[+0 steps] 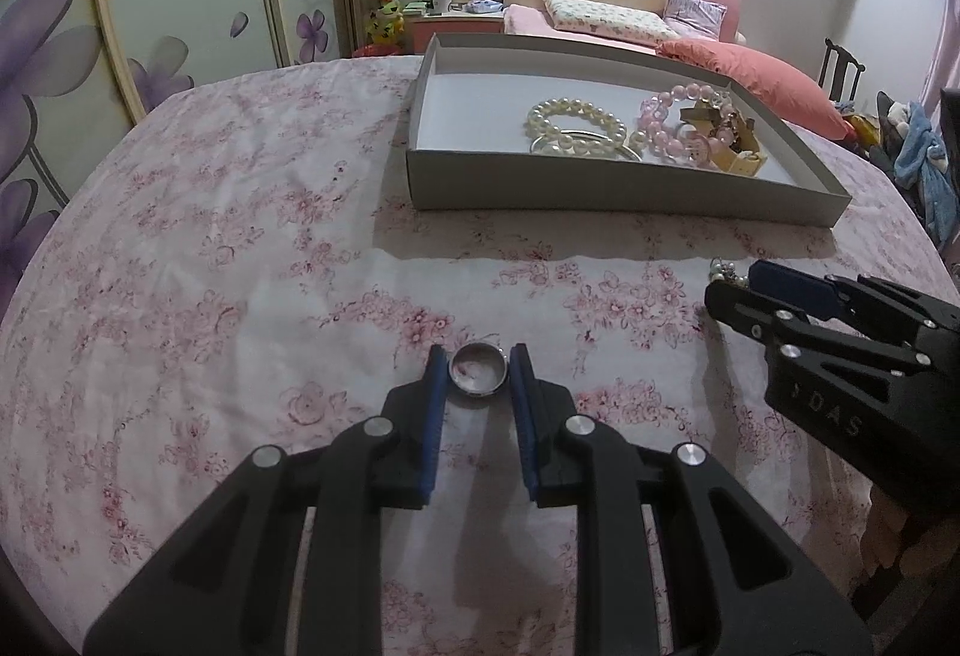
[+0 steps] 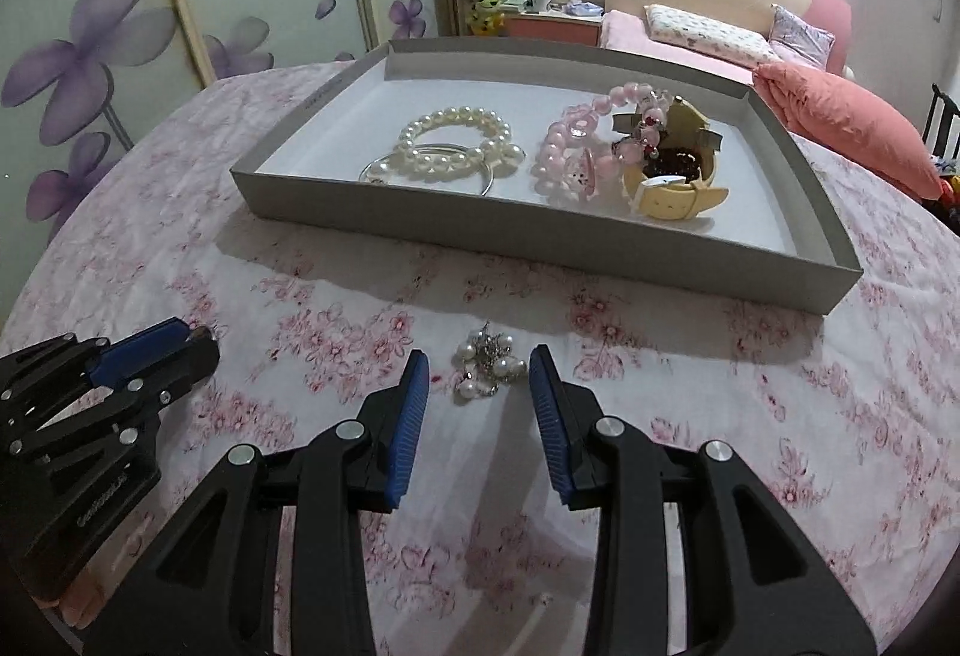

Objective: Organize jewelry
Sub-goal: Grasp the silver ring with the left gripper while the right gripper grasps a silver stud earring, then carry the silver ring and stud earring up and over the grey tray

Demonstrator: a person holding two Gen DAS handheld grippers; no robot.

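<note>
I am looking down my left gripper (image 1: 478, 362) at a silver ring (image 1: 479, 369) lying on the floral cloth (image 1: 240, 266), its opening tilted up toward my camera. The blue pads (image 1: 437, 374) are sitting close on either side of the band, narrowly parted; I cannot tell whether they are pressing it.

My right gripper (image 2: 480, 365) is framing a pearl cluster (image 2: 487, 365), a small bunch of white beads and silver bits, its long axis running away from me toward the tray. The fingers are standing moderately apart with clear gaps to the beads, gripping nothing.

Beyond both pieces the grey tray (image 2: 540, 242) is lying with its long side across my view, its near wall rising between the loose pieces and the tray floor. Inside it, white pearl bracelets (image 2: 456, 146) are resting on a thin silver bangle (image 2: 489, 182), with pink bead bracelets (image 2: 576, 158) and a cream watch (image 2: 672, 188) just beside them on the right. Each gripper is showing at the edge of the other's view, near but apart.
</note>
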